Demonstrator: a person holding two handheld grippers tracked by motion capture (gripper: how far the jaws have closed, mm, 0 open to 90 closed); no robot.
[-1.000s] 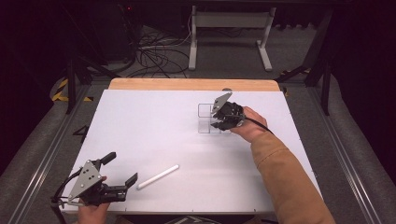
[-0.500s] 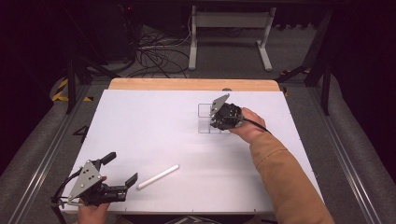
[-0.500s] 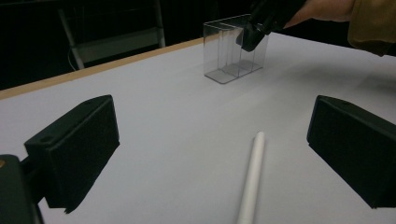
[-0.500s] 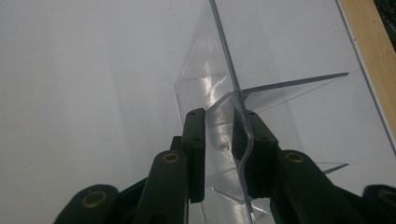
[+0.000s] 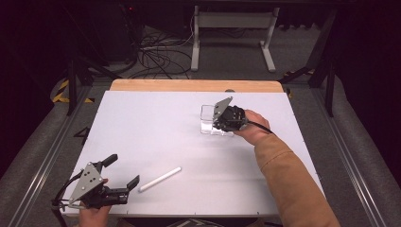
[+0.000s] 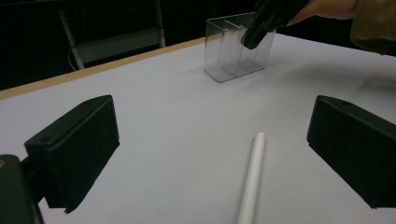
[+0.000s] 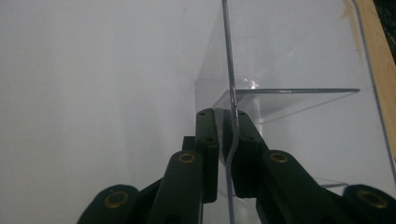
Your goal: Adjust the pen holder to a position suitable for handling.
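Observation:
A clear plastic box [image 5: 208,121] with inner dividers stands on the white table [image 5: 156,123], toward the far right. My right gripper [image 5: 223,121] is at its right side, shut on one thin clear wall [image 7: 227,56], which runs between the two jaws of the right gripper [image 7: 229,140]. A white stick [image 5: 160,178] lies flat near the front left. Just left of it my left gripper [image 5: 123,171] rests low, open, with nothing held. In the left gripper view the stick [image 6: 251,179] lies between the wide jaws of the left gripper [image 6: 212,144], and the box [image 6: 233,51] and right gripper [image 6: 264,23] are beyond.
A wooden strip [image 5: 194,85] borders the table's far edge. Past it on the dark floor are cables [image 5: 156,52] and a metal stand [image 5: 231,21]. Metal rails [image 5: 47,156] run along both table sides. The sleeved right forearm [image 5: 288,179] crosses the right front.
The right gripper's jaws have drawn together at the box wall, with a slight shift of the hand. The left gripper and the stick have stayed put.

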